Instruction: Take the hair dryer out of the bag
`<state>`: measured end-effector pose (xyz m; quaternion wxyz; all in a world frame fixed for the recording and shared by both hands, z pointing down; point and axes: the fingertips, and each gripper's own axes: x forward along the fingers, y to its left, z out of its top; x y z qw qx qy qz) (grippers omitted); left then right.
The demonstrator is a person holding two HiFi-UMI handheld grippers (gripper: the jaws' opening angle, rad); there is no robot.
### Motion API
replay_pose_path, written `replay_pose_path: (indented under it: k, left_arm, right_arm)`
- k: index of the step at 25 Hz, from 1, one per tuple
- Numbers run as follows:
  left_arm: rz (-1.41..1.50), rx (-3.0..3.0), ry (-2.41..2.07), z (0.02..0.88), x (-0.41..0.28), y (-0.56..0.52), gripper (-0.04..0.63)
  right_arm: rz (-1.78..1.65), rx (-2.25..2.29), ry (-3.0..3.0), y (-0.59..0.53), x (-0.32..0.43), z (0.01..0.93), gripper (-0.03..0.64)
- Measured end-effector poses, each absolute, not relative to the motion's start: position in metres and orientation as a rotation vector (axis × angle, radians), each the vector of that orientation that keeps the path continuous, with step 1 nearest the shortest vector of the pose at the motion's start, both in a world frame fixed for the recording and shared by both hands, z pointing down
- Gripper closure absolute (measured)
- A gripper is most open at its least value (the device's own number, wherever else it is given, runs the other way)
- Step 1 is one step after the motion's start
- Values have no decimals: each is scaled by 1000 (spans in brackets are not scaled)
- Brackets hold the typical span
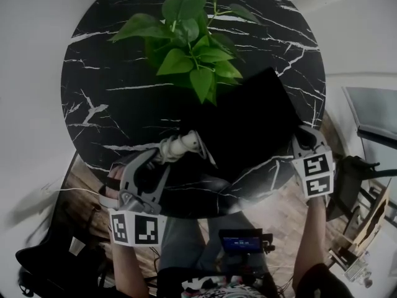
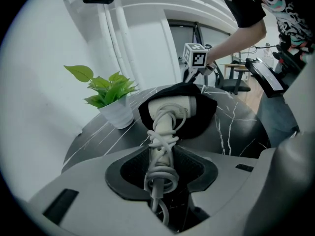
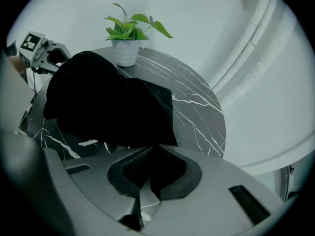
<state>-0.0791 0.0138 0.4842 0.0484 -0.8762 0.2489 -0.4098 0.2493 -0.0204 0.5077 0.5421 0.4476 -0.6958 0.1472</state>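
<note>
A white hair dryer (image 1: 180, 146) with its cord wound round the handle sticks out of a black bag (image 1: 254, 123) on the round black marble table (image 1: 111, 79). My left gripper (image 1: 160, 161) is shut on the cord-wrapped handle (image 2: 162, 146). The dryer's head (image 2: 172, 107) still lies in the bag's mouth (image 2: 206, 117). At the table's near right edge my right gripper (image 1: 304, 140) is shut on a corner of the bag (image 3: 103, 102), and black cloth sits between its jaws (image 3: 152, 168). The rest of the bag is a dark mound.
A potted green plant (image 1: 186, 42) in a white pot (image 2: 117, 114) stands at the table's far side, just behind the bag. Chairs and other furniture (image 1: 372, 117) stand to the right of the table. The person's legs and a small device (image 1: 242, 241) are below the near edge.
</note>
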Motion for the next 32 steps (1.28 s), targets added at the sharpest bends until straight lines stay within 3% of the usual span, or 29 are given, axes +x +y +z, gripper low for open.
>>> replay_pose_path:
  k: [32]
  left_arm:
    - [-1285, -2695, 753, 487, -128, 35, 448]
  right_arm:
    - [418, 1059, -1602, -11, 259, 524, 581]
